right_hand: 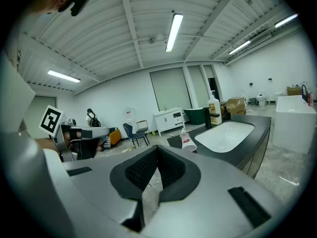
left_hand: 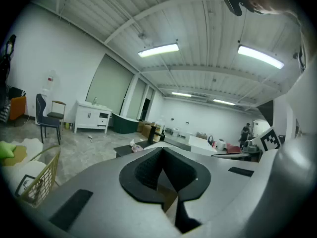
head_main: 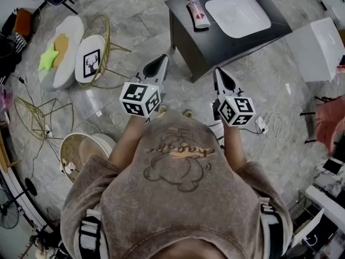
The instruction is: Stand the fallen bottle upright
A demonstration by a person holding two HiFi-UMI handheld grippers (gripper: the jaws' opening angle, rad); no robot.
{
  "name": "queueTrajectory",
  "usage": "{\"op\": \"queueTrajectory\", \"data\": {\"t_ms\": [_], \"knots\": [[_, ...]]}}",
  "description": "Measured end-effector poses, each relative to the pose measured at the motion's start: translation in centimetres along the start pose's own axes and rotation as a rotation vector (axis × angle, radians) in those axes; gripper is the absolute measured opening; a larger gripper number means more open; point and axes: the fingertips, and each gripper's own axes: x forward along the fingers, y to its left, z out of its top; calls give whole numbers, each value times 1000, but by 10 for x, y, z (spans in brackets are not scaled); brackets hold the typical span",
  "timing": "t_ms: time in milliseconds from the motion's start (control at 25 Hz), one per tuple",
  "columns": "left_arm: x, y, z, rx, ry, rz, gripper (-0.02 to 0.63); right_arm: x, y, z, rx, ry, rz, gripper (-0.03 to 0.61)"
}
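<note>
The fallen bottle (head_main: 198, 13), white with a red label and a pump top, lies on its side on the dark vanity top (head_main: 190, 39), left of the white sink basin (head_main: 237, 15). In the right gripper view the bottle (right_hand: 186, 141) lies ahead, beside the basin (right_hand: 225, 135). The left gripper view shows it small and far off (left_hand: 134, 146). My left gripper (head_main: 160, 63) and right gripper (head_main: 221, 74) hover over the floor in front of the vanity, both short of it. Both are shut and hold nothing.
An upright soap bottle (right_hand: 214, 111) stands by a dark faucet at the basin's far end. A gold wire frame (head_main: 102, 47) and white cushions (head_main: 67, 50) sit on the floor to the left. White cables (head_main: 269, 125) lie to the right, near a white cabinet (head_main: 318, 47).
</note>
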Motion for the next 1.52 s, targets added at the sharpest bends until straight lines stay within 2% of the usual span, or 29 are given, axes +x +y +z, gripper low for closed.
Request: {"op": "queueTrajectory", "data": {"t_ms": [360,600,920,1280,1520], "knots": [[-5,10,0,1,11,-23,18,11,10,2,43,-17,-6,2],[-4,30,1,7,15,-60,18,24,14,4,76,-35,-42,2],[11,47,1,1,34,-111,18,51,32,4,66,-23,-25,15],[51,80,1,4,41,-108,18,104,13,6,64,-12,-7,15],[94,100,14,8,49,-112,18,147,-16,22,65,0,-7,15]]}}
